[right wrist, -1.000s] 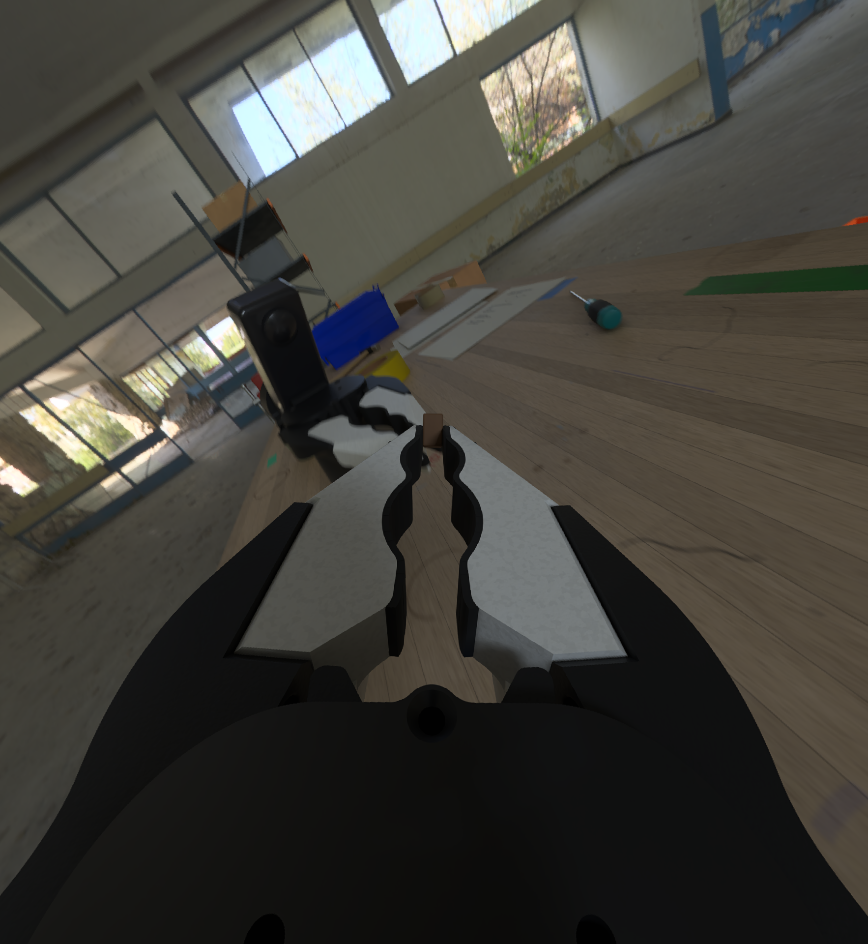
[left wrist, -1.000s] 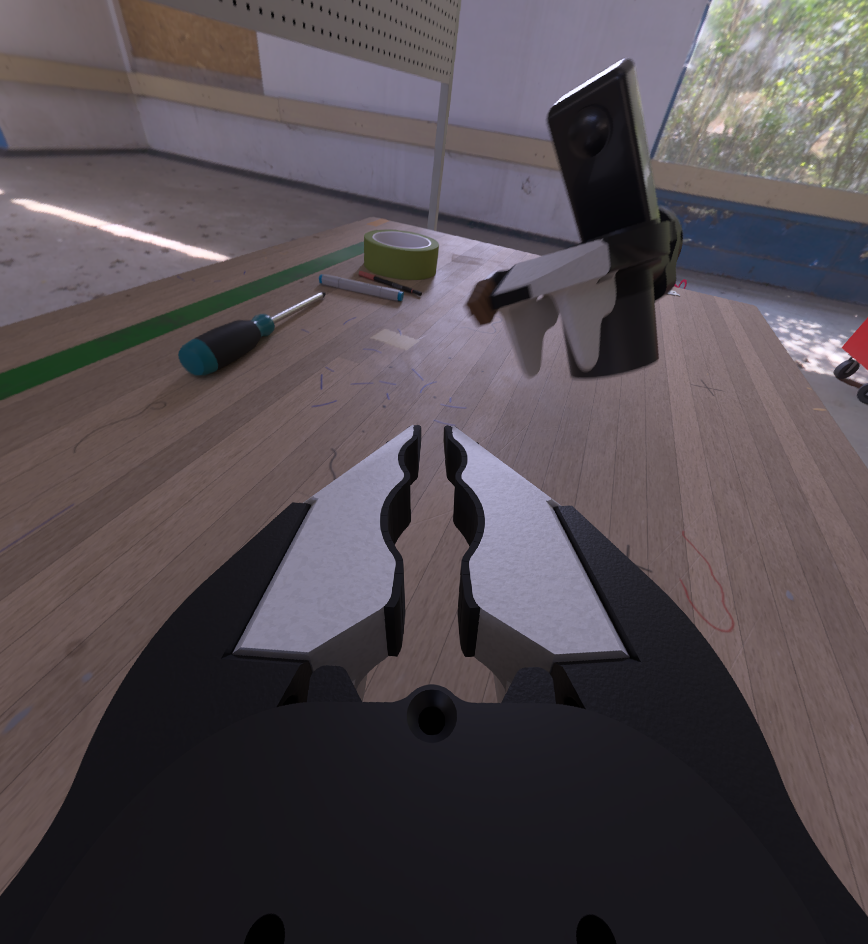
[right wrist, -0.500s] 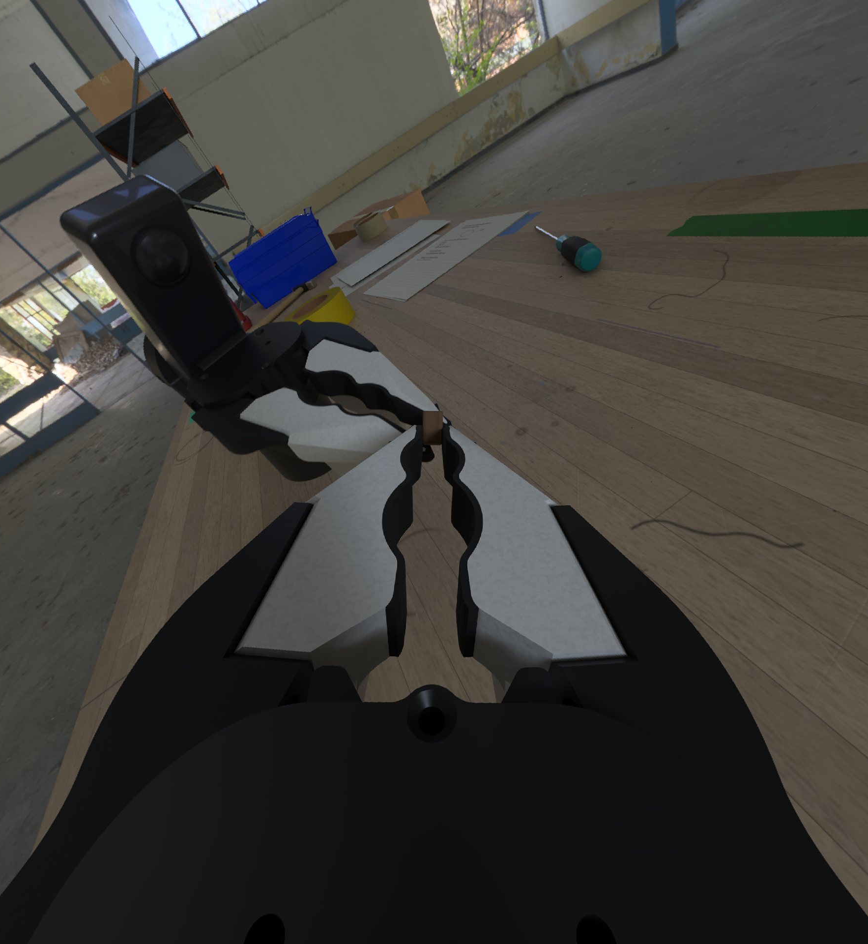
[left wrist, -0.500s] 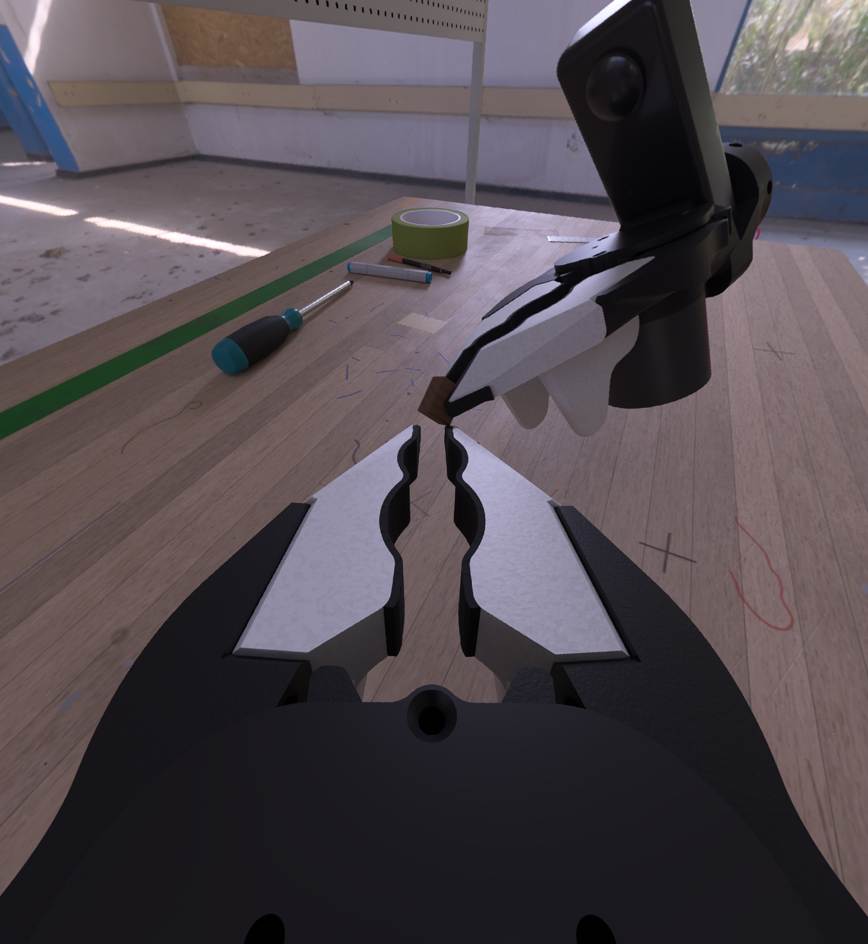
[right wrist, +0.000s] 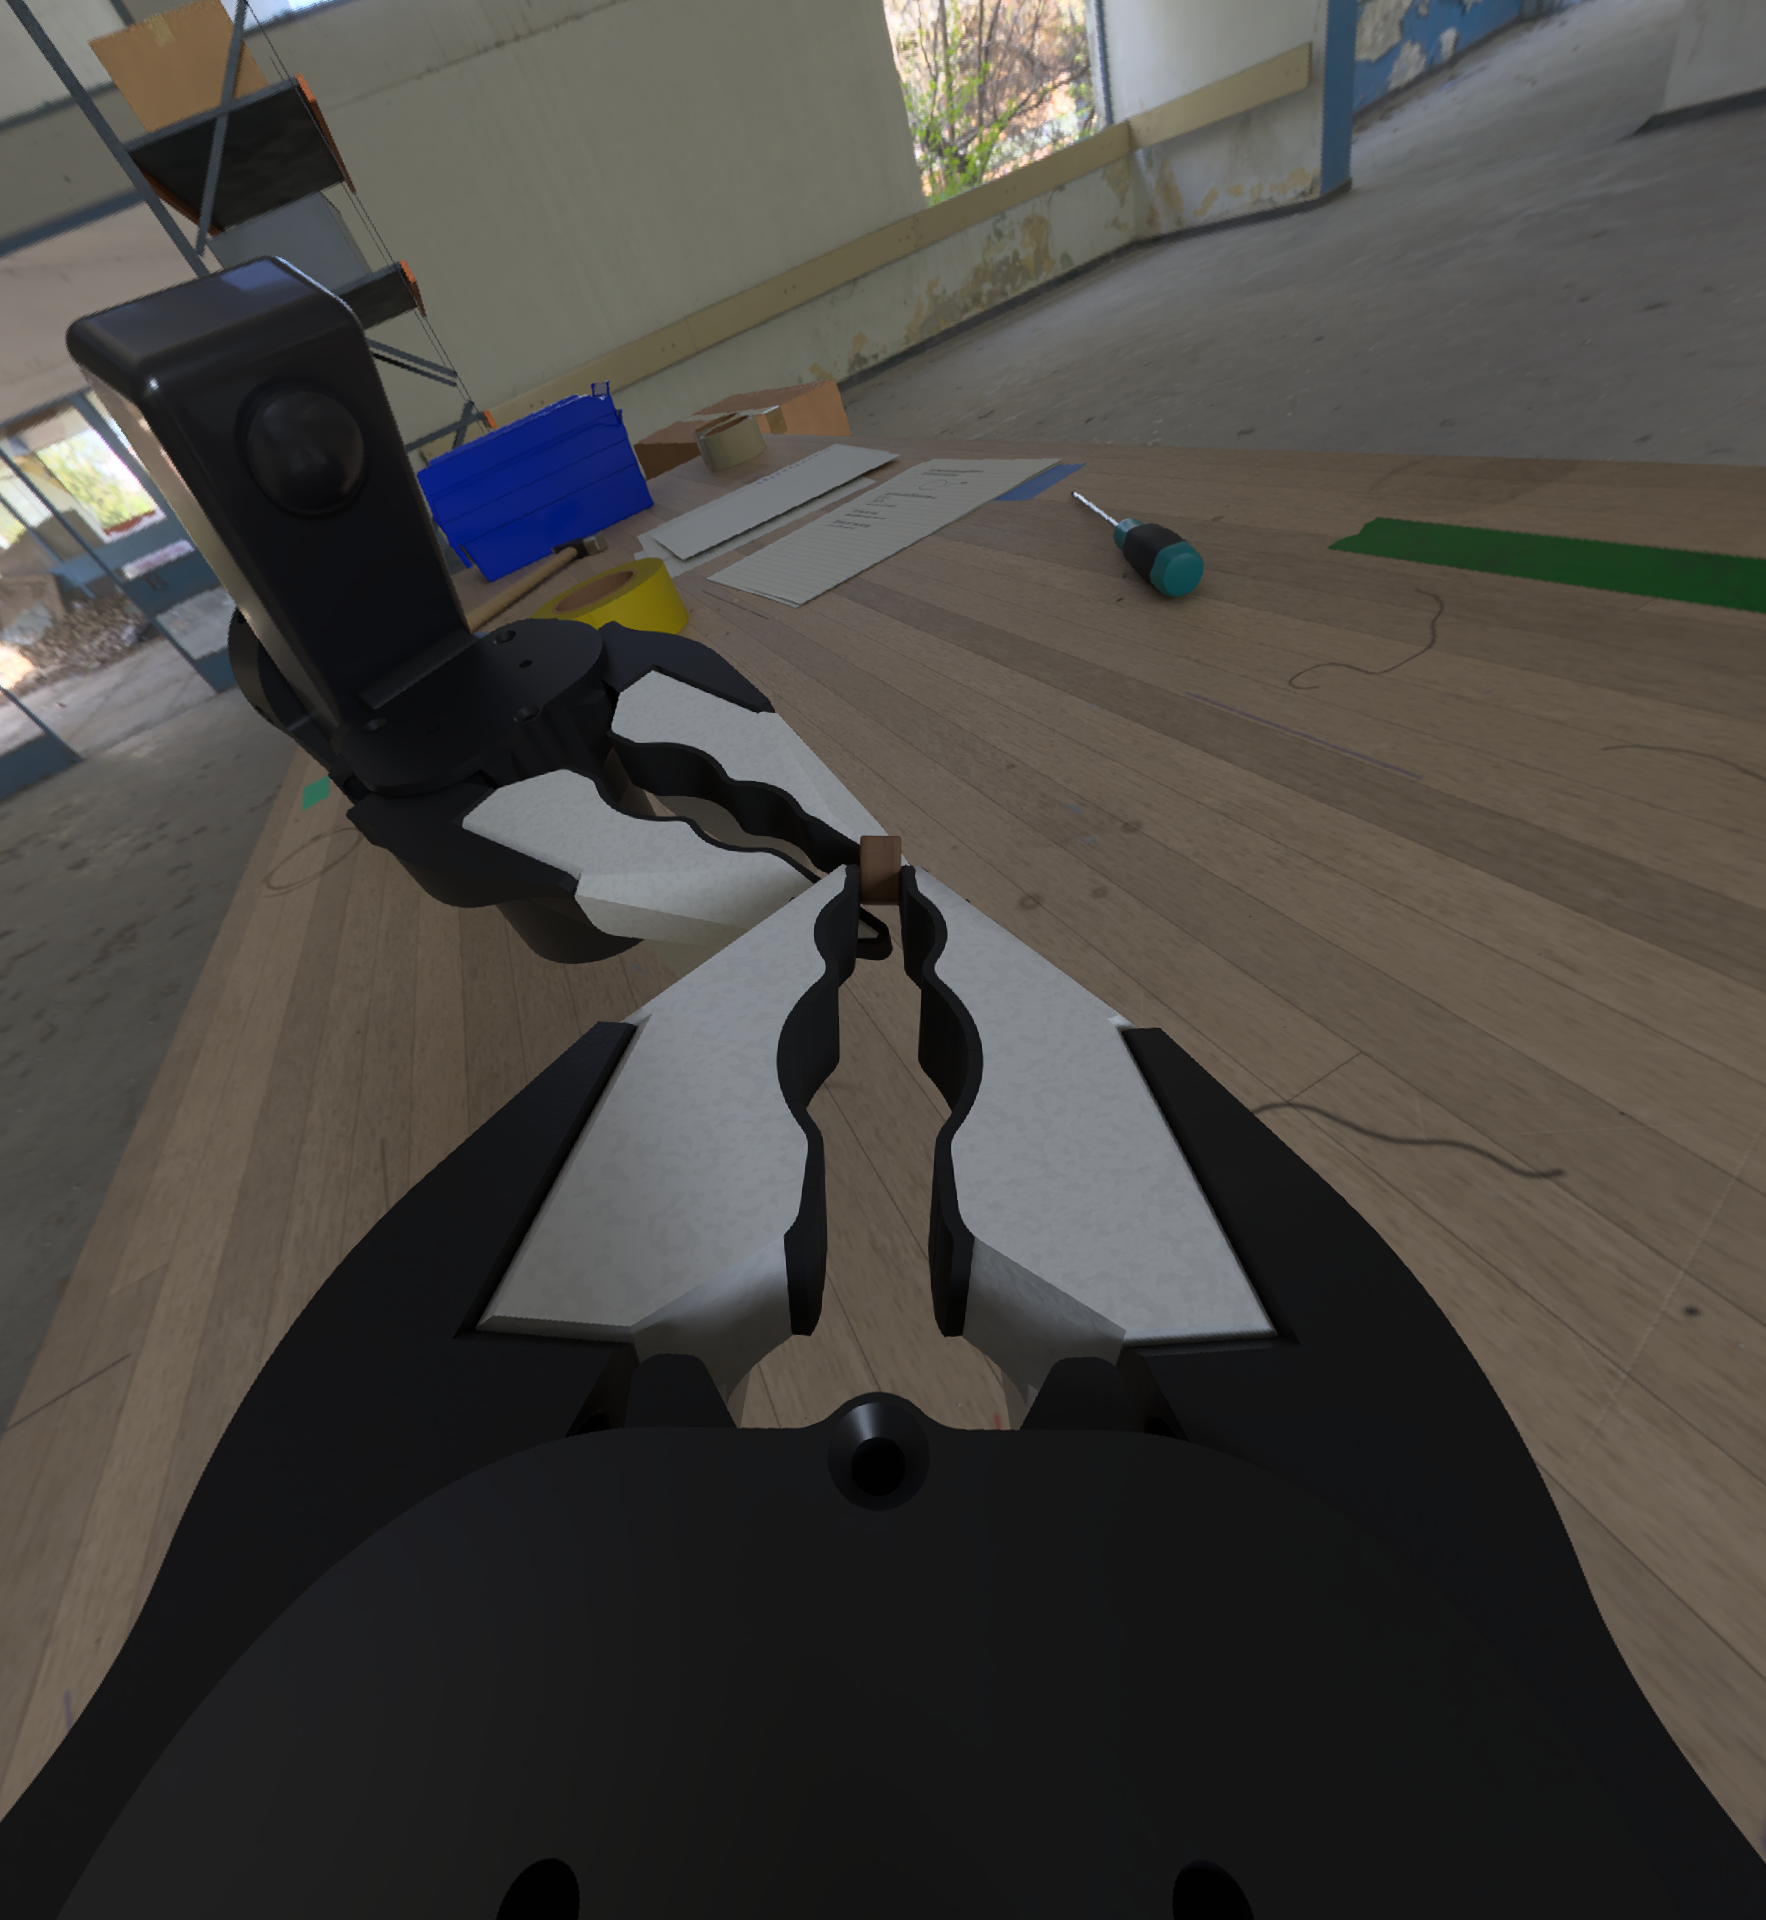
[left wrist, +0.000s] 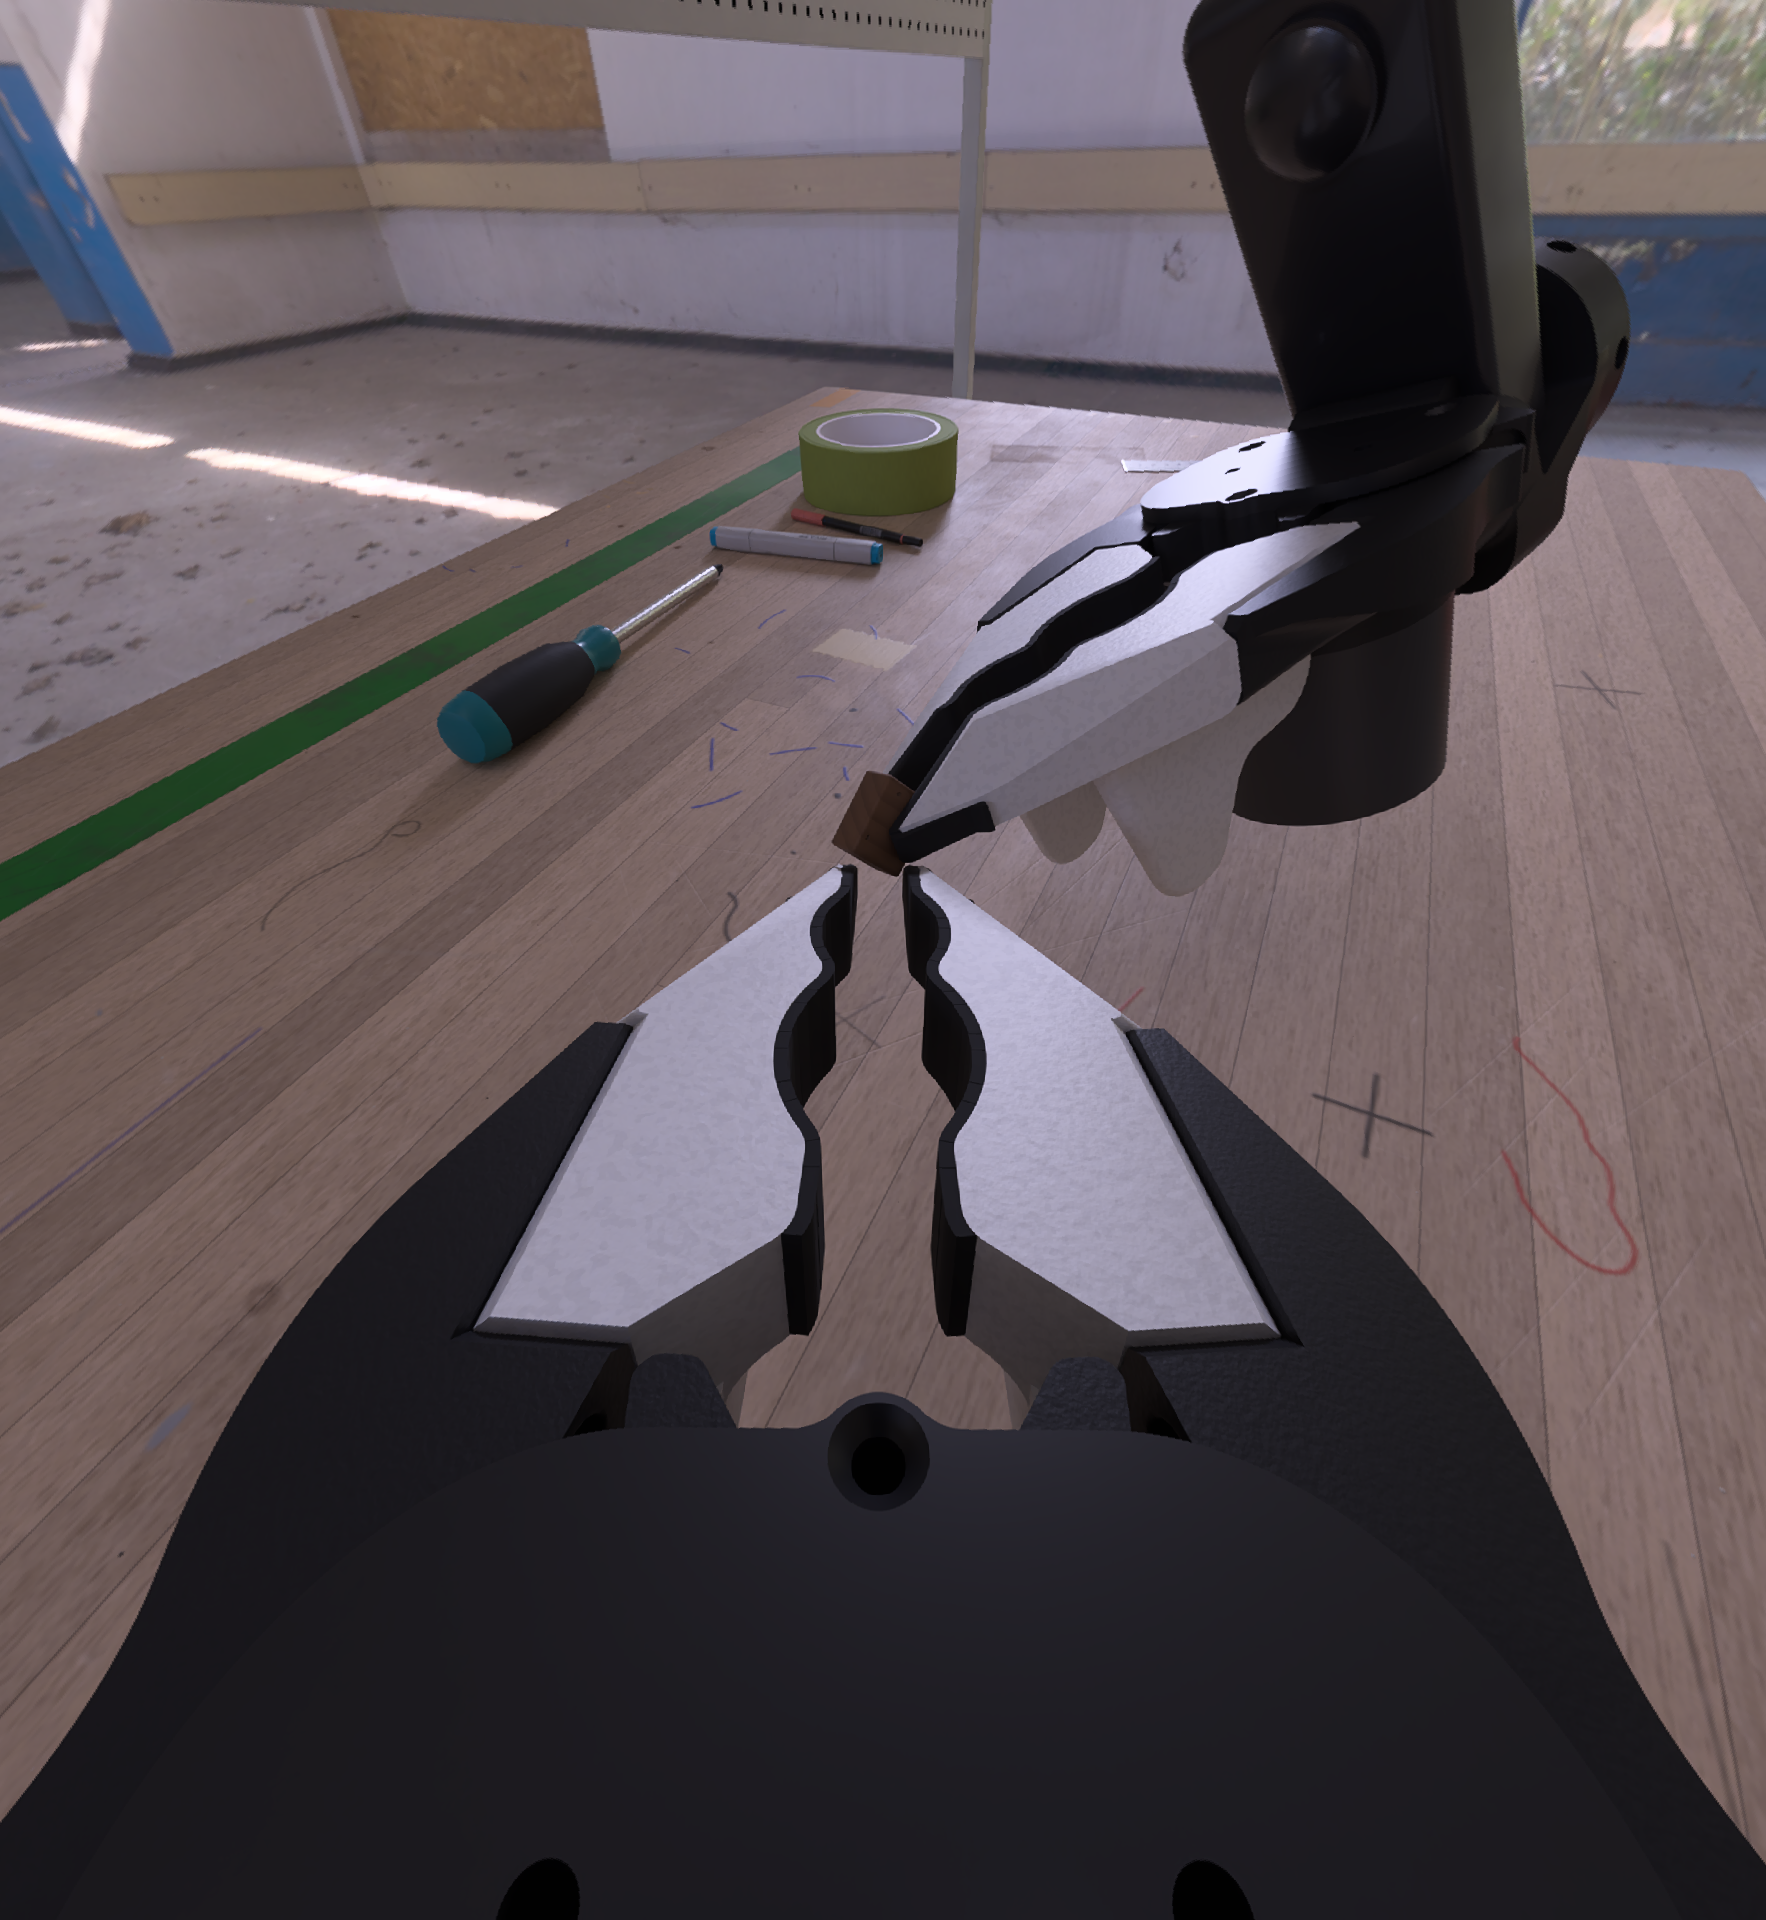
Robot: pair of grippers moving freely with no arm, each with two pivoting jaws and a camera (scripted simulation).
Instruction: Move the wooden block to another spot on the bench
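A small brown wooden block (left wrist: pixel 868 831) is pinched at the tips of my right gripper (left wrist: pixel 905 840), which hangs above the wooden bench (left wrist: pixel 339 1039) and points down to the left. In the right wrist view the block (right wrist: pixel 879 860) sits between the tips of the right gripper (right wrist: pixel 879 885). My left gripper (left wrist: pixel 879 878) is empty, its jaws nearly together with a narrow gap. Its tips are just below the block. In the right wrist view the left gripper (right wrist: pixel 837 860) reaches in from the left, tips next to the block.
A teal-handled screwdriver (left wrist: pixel 531 691), a green tape roll (left wrist: pixel 879 462), markers (left wrist: pixel 794 543) and a green tape strip (left wrist: pixel 339 717) lie at the far left. In the right wrist view there are a blue bin (right wrist: pixel 536 494), a yellow tape roll (right wrist: pixel 619 601) and paper sheets (right wrist: pixel 858 520).
The two grippers have drawn together. The right gripper carried the block down and nearer, until it sits just above the left gripper's tips. Neither gripper's jaw gap changed.
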